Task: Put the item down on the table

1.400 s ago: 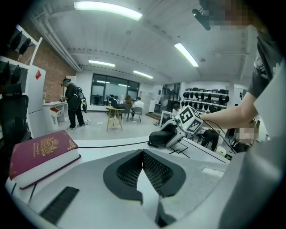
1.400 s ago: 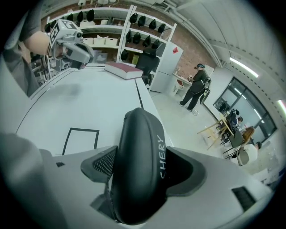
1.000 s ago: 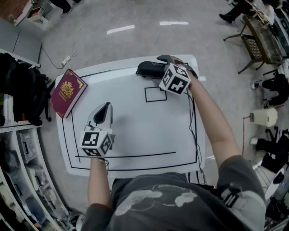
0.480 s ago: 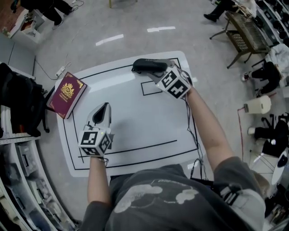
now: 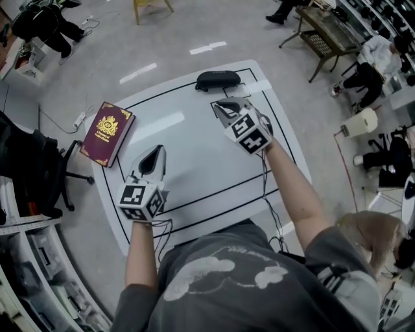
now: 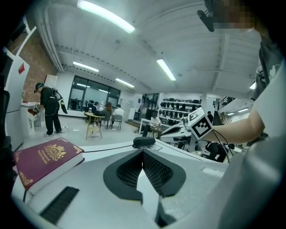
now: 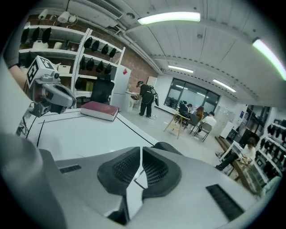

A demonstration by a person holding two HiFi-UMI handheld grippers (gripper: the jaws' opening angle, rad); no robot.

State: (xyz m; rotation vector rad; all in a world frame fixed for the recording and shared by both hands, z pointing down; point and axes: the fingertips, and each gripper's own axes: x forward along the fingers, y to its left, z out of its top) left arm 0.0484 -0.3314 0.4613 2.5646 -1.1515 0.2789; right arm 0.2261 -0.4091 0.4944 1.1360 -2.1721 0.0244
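Observation:
The black case (image 5: 220, 80) lies on the white table (image 5: 194, 162) near its far edge, inside the black outline; it also shows as a dark oval (image 6: 144, 142) past my left jaws and peeks out (image 7: 167, 147) behind my right jaws. My right gripper (image 5: 224, 107) hovers just short of the case, apart from it, its jaws closing with nothing between them. My left gripper (image 5: 154, 155) rests at the table's left, shut and empty. From each gripper's own view the pads meet: left gripper (image 6: 142, 152), right gripper (image 7: 141, 150).
A maroon book (image 5: 107, 133) with a gold crest lies at the table's left corner, partly over the edge. A small black rectangle is drawn by the right gripper. Round the table stand a black bag on a chair (image 5: 26, 168), shelves, a wooden stool (image 5: 149, 6) and seated people.
My right gripper has let go of the black case, drawn back toward me and brought its jaws together. The case stays at the far edge. My left gripper has kept its place.

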